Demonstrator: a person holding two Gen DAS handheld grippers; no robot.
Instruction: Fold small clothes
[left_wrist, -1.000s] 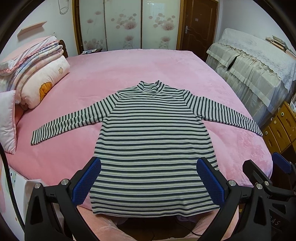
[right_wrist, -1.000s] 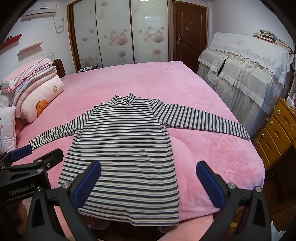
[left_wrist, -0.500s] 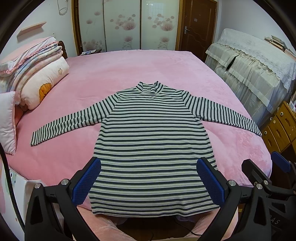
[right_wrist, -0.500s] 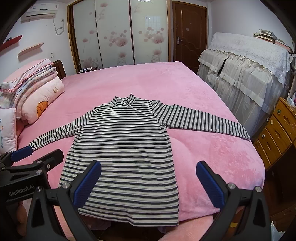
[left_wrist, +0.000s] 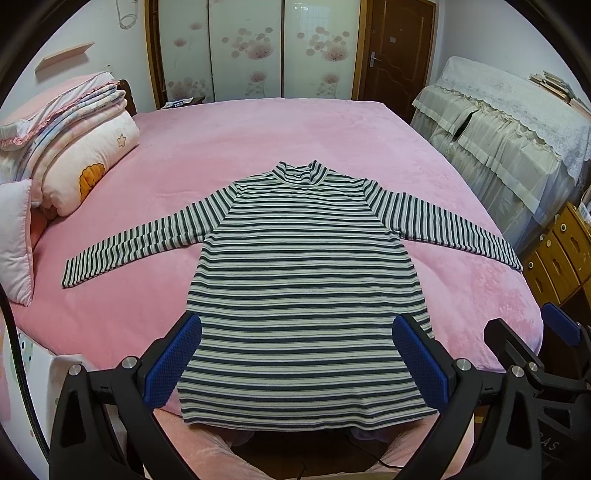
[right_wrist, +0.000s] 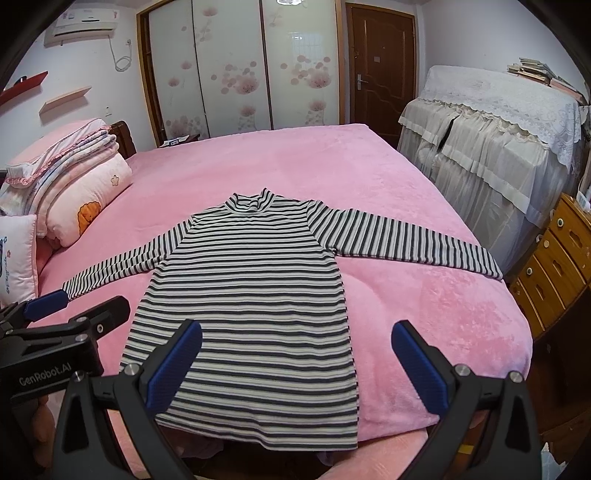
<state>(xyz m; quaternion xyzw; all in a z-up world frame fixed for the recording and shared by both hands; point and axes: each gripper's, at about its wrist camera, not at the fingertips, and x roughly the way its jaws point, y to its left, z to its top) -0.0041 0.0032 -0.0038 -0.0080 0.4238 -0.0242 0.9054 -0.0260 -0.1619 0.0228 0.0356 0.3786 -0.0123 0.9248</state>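
Both claws are wide open and hold nothing: the left gripper hovers over the hem, centred on the shirt, and the right gripper hovers off the hem's right corner, partly over bare bed. The shirt lies flat ahead of both, hem nearest at the bed edge, collar farthest, so its long axis runs straight away from the claws and the sleeves reach out crosswise. The left sleeve lies nearer the left gripper and the right sleeve nearer the right gripper, so a sleeve fold probably suits each same-side claw.
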